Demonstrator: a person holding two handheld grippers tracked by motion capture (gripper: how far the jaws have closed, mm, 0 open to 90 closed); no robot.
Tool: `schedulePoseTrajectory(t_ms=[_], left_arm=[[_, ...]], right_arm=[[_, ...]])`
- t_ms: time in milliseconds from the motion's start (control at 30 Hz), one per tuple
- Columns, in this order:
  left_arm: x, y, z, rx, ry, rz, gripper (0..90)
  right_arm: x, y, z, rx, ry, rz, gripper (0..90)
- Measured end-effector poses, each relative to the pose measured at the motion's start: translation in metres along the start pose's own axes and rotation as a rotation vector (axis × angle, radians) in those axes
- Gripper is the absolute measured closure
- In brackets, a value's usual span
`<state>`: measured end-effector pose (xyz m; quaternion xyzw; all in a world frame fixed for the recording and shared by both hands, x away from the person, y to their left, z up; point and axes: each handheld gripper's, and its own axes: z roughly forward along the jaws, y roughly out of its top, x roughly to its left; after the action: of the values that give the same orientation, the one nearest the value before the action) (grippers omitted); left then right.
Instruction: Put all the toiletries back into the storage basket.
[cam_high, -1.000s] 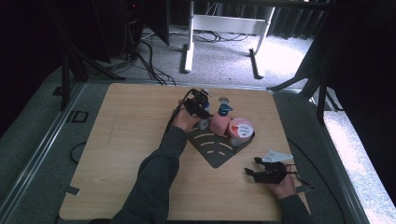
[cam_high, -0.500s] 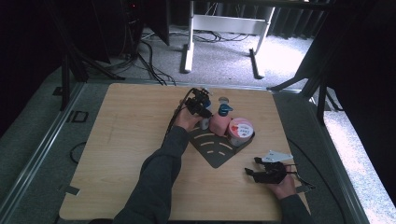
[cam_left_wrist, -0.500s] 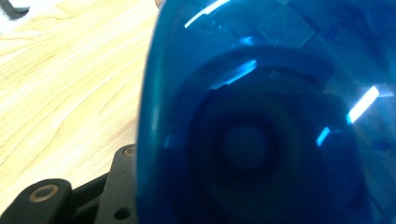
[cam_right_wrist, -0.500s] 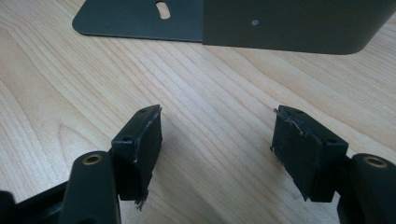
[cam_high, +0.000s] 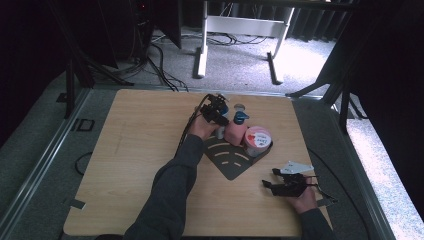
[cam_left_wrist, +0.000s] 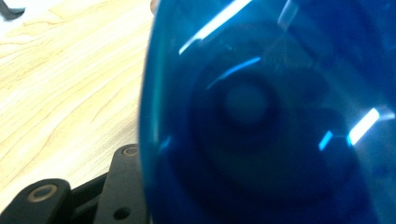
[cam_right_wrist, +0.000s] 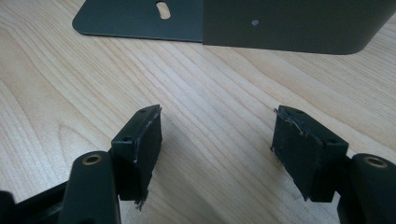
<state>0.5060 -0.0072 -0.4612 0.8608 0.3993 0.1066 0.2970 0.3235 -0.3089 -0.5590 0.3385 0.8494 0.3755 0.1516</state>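
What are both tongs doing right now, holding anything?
Left tongs: closed on the translucent blue plastic bottle at the far side of the table.
Right tongs: open, nothing between them, over the bare wooden table.

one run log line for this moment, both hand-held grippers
left hand-held gripper: shut on blue bottle | right hand-held gripper: open, over bare table | dark rack: between them

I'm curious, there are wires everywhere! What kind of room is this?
Probably a lab or workshop for recording tasks: a wooden table on grey carpet, loose cables on the floor, and dark curtains around it.
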Motion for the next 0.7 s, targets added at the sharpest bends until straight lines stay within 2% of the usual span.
schedulePoseTrajectory(t_ms=[100,200,333,600,700], left_arm=[[0.000,0.000,0.000,0.000,0.000,-0.002,54.0],[0.002,0.000,0.000,-0.008,-0.028,-0.023,51.5],[0.001,0.000,-0.001,-0.013,-0.036,-0.030,49.1],[0.001,-0.004,-0.007,-0.020,-0.034,-0.024,47.3],[0.003,-0.006,-0.011,-0.031,-0.036,-0.035,45.2]], right_arm=[[0.000,0.000,0.000,0.000,0.000,0.001,32.6],[0.000,0.000,0.000,0.000,0.000,0.000,32.6],[0.000,0.000,0.000,0.000,0.000,0.001,32.6],[0.000,0.000,0.000,0.000,0.000,0.000,32.6],[0.000,0.000,0.000,0.001,0.000,0.000,32.6]])
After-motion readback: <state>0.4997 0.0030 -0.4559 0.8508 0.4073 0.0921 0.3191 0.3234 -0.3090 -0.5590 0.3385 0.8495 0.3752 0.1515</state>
